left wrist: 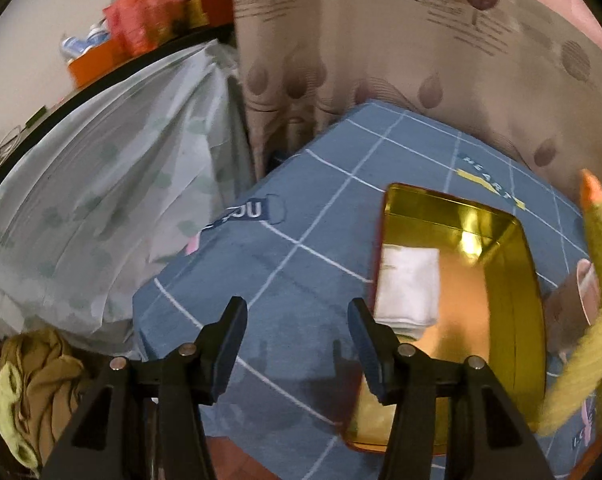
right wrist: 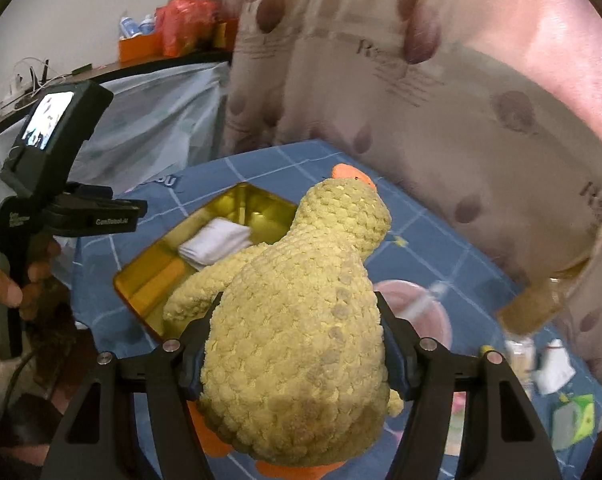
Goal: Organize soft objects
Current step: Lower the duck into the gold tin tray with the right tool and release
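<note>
right claw point(right wrist: 297, 344) squeezes the yellow knitted plush duck point(right wrist: 301, 304); left claw point(left wrist: 297, 344) gapes empty; duck may overhang the gold rectangular tin point(right wrist: 237, 204).

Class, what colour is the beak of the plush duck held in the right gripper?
Orange; the plush duck itself is pale yellow. Seen best in the right wrist view.

Probably home: curtain point(left wrist: 381, 60) (patterned), tablecloth point(left wrist: 261, 280).

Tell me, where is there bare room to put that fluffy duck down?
Inside the gold tin, the floor beside the folded white cloth is bare. The blue checked cover left of the tin is also free. Right of the tin is crowded: a pink cup and small packets.
</note>
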`<control>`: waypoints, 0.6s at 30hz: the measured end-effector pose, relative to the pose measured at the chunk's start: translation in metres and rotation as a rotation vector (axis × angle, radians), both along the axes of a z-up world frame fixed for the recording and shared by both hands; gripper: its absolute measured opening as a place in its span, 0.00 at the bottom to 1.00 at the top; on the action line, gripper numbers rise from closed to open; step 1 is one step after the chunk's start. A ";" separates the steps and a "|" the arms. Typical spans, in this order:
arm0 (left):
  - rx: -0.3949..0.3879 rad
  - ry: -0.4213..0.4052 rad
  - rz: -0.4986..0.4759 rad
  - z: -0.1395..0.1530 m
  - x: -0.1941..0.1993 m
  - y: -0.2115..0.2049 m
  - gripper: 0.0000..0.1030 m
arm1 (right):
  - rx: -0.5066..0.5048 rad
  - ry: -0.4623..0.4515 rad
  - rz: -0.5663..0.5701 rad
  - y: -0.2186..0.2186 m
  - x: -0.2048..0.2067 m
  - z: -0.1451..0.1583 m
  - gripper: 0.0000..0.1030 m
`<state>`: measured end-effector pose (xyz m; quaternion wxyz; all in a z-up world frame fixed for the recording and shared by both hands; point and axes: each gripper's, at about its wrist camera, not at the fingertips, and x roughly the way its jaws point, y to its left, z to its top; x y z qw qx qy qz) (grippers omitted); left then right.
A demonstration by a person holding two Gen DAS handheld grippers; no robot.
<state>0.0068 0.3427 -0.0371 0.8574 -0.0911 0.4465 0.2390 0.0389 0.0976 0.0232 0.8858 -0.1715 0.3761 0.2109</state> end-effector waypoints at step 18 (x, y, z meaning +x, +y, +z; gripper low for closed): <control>-0.119 -0.048 0.086 -0.009 -0.012 0.040 0.52 | -0.131 0.089 -0.072 0.076 0.045 -0.067 0.62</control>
